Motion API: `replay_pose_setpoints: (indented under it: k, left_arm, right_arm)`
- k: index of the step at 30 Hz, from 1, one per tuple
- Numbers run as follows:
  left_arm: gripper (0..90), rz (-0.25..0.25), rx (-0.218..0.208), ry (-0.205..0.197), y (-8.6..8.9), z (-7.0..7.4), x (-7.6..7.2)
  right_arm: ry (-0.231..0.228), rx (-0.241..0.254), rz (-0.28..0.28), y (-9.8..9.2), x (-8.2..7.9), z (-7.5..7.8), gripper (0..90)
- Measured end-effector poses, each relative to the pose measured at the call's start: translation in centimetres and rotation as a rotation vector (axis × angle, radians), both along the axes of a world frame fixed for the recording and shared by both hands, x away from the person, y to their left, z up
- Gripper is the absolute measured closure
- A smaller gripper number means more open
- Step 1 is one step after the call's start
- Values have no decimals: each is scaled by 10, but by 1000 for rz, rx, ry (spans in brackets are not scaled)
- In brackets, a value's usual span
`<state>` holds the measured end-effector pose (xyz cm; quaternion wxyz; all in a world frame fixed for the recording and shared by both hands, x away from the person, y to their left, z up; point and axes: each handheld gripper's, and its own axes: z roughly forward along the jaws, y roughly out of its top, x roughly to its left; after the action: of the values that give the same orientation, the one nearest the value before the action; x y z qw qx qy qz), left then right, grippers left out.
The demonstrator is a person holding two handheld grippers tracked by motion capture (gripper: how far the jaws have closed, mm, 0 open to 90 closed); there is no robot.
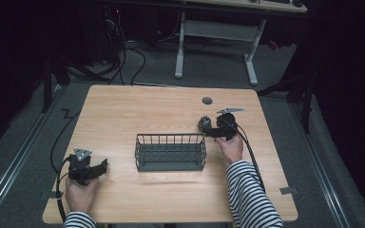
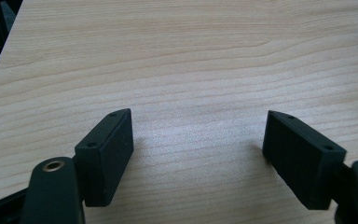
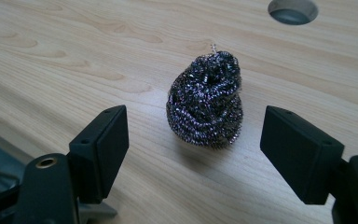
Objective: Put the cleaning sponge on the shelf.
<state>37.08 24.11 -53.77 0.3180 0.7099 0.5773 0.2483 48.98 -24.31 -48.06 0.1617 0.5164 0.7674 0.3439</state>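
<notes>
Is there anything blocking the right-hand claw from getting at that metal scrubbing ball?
Nothing visible. The right gripper stands open, and the steel wool ball sits on bare table just ahead of its jaws, not touching them.

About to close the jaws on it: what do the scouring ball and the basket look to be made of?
Scouring ball: coiled metal wire, probably steel; shiny, glinting strands, springy-looking. Basket: thin dark wire bars, likely coated metal with a matte finish, see-through sides.
</notes>
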Motion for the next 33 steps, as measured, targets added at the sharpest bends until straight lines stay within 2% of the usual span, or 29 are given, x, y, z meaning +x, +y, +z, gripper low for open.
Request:
replay_pose_setpoints:
  k: [2, 7, 10, 17, 21, 25, 33]
  left_arm:
    - [250, 0, 1, 0, 0, 0, 0]
    - [250, 0, 1, 1, 0, 0, 0]
    - [250, -1, 2, 1, 0, 0, 0]
    - [250, -2, 0, 1, 0, 0, 0]
    - [248, -3, 1, 1, 0, 0, 0]
    - [247, -4, 1, 1, 0, 0, 0]
    - [247, -5, 1, 1, 0, 0, 0]
  right_arm:
    - [12, -12, -5, 4, 8, -3, 226]
    - [23, -7, -20, 9, 15, -4, 222]
    - [19, -14, -21, 13, 22, -5, 219]
    - [46, -12, -39, 16, 28, -13, 222]
    - [53, -21, -52, 17, 30, -19, 253]
    - [79, -19, -60, 15, 32, -24, 351]
    - [77, -7, -58, 10, 30, -27, 395]
